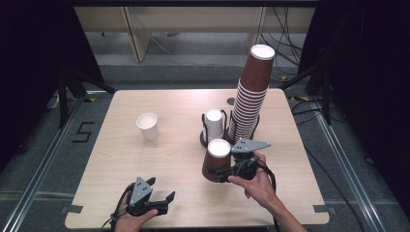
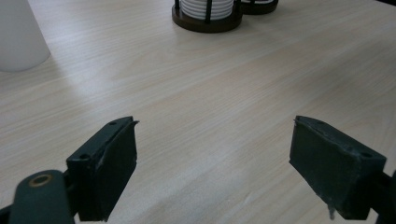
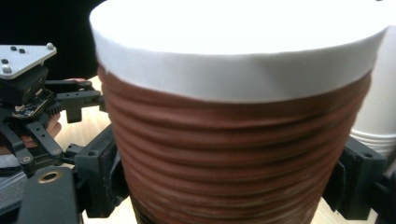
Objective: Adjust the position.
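A brown ribbed paper cup (image 1: pixel 216 162) with a white top stands wide end up near the table's front middle. My right gripper (image 1: pixel 218 173) is shut on it, one jaw on each side of its body. In the right gripper view the cup (image 3: pixel 233 140) rises between my right gripper's (image 3: pixel 229 191) jaws; whether its base touches the table I cannot tell. My left gripper (image 1: pixel 162 189) rests low at the front left, open with nothing between its fingers, and its own view shows the left gripper (image 2: pixel 215 163) over bare wood.
A lone white cup (image 1: pixel 148 125) (image 2: pixel 18 37) stands left of centre. A dark holder with white cups (image 1: pixel 214 126) (image 2: pixel 207 11) sits mid-table. Beside it a tall leaning stack of brown cups (image 1: pixel 251 96) rises. The table's front edge (image 1: pixel 193 225) is close to both hands.
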`<state>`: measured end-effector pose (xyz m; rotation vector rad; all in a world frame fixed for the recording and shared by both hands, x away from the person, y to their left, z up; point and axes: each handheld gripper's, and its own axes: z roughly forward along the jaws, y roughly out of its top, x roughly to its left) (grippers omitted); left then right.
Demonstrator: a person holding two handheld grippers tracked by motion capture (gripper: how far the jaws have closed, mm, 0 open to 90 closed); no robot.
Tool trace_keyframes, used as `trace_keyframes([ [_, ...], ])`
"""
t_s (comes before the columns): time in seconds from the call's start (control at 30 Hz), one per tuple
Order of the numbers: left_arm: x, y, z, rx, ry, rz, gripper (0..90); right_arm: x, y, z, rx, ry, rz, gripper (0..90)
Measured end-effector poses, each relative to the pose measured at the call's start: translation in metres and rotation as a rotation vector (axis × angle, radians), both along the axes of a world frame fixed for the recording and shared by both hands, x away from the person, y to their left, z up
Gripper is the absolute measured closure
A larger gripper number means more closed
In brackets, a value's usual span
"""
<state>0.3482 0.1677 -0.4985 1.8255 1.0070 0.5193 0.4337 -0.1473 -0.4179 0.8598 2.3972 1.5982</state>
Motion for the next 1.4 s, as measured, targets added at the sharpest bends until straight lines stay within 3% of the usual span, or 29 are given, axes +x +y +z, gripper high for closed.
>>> trace_keyframes([
  [0.07, -0.001, -0.001, 0.001, 0.0, -0.002, 0.007, 14.6, 0.0, 0.002, -0.001, 0.001, 0.006, 0.013, 17.4],
  [0.1, -0.001, -0.002, 0.001, -0.022, -0.014, -0.006, 14.6, 0.0, 0.005, -0.001, -0.021, -0.016, 0.009, 17.4],
  [0.13, -0.001, -0.002, 0.002, -0.021, -0.015, -0.011, 14.6, 0.002, 0.008, -0.003, -0.004, -0.016, 0.031, 17.4],
  [0.23, -0.001, -0.005, 0.002, -0.033, -0.028, -0.014, 14.5, 0.001, 0.014, -0.004, -0.007, 0.011, 0.029, 17.4],
  [0.27, -0.001, -0.007, 0.003, -0.044, -0.037, -0.024, 14.5, 0.002, 0.015, -0.005, -0.016, -0.011, 0.027, 17.4],
  [0.3, -0.002, -0.01, 0.004, -0.048, -0.045, -0.031, 14.6, 0.001, 0.021, -0.006, 0.001, 0.026, 0.037, 17.4],
  [0.4, -0.002, -0.014, 0.005, -0.063, -0.062, -0.044, 14.5, 0.003, 0.028, -0.007, 0.001, 0.008, 0.062, 17.4],
  [0.43, -0.002, -0.014, 0.005, -0.063, -0.062, -0.044, 14.5, 0.002, 0.03, -0.007, -0.002, 0.011, 0.047, 17.4],
  [0.47, -0.003, -0.016, 0.006, -0.066, -0.061, -0.039, 14.5, 0.003, 0.031, -0.007, 0.006, 0.023, 0.068, 17.4],
  [0.6, -0.002, -0.021, 0.006, -0.104, -0.065, -0.057, 14.5, 0.002, 0.037, -0.007, 0.013, 0.01, 0.069, 17.4],
  [0.77, -0.002, -0.029, 0.007, -0.144, -0.081, -0.081, 14.5, 0.001, 0.044, -0.008, 0.026, 0.029, 0.08, 17.5],
  [0.8, -0.001, -0.032, 0.008, -0.162, -0.094, -0.091, 14.5, -0.002, 0.047, -0.008, 0.029, 0.056, 0.078, 17.5],
  [0.83, -0.001, -0.032, 0.008, -0.162, -0.094, -0.091, 14.5, -0.002, 0.047, -0.008, 0.029, 0.056, 0.078, 17.5],
  [0.87, -0.001, -0.035, 0.01, -0.17, -0.096, -0.095, 14.5, 0.0, 0.05, -0.009, 0.029, 0.023, 0.102, 17.5],
  [1.0, 0.001, -0.042, 0.01, -0.155, -0.094, -0.111, 14.5, -0.002, 0.055, -0.01, 0.025, 0.022, 0.098, 17.6],
  [1.03, 0.002, -0.044, 0.009, -0.172, -0.097, -0.119, 14.5, -0.002, 0.056, -0.01, 0.023, 0.026, 0.101, 17.6],
  [1.17, 0.004, -0.046, 0.008, -0.176, -0.106, -0.116, 14.4, -0.002, 0.061, -0.013, 0.023, 0.02, 0.107, 17.8],
  [1.3, 0.004, -0.048, 0.01, -0.164, -0.11, -0.117, 14.0, -0.004, 0.064, -0.013, 0.01, 0.02, 0.104, 17.8],
  [1.4, 0.006, -0.052, 0.008, -0.163, -0.112, -0.115, 9.6, -0.005, 0.067, -0.014, 0.02, 0.021, 0.116, 17.8],
])
